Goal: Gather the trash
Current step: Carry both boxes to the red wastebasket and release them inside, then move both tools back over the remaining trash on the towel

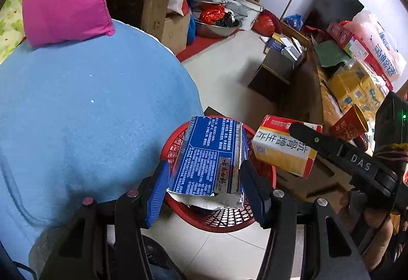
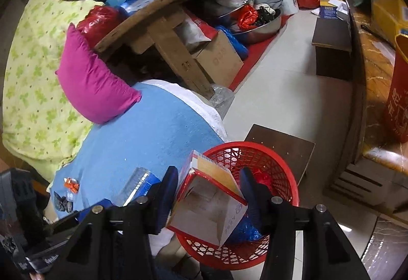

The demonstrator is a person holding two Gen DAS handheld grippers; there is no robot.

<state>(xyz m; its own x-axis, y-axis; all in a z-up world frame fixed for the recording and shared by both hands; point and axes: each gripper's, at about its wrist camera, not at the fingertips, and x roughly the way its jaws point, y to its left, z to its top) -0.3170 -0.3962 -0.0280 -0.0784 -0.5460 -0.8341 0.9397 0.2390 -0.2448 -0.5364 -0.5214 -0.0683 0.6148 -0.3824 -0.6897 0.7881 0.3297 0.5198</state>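
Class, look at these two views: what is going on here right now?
A person is collecting trash with two tools. The left hand-held gripper holds a torn blue box over the red basket. The right hand-held gripper holds an open red and yellow box above the same basket. Neither box is dropped yet.

Both views are evenly bright under indoor light. A dark screen (image 1: 334, 7) reflects a ceiling lamp as 1 white streak. Below it the tiled floor (image 1: 229, 71) shines softly. Edges bend strongly and darken into black corners; near parts blur slightly.
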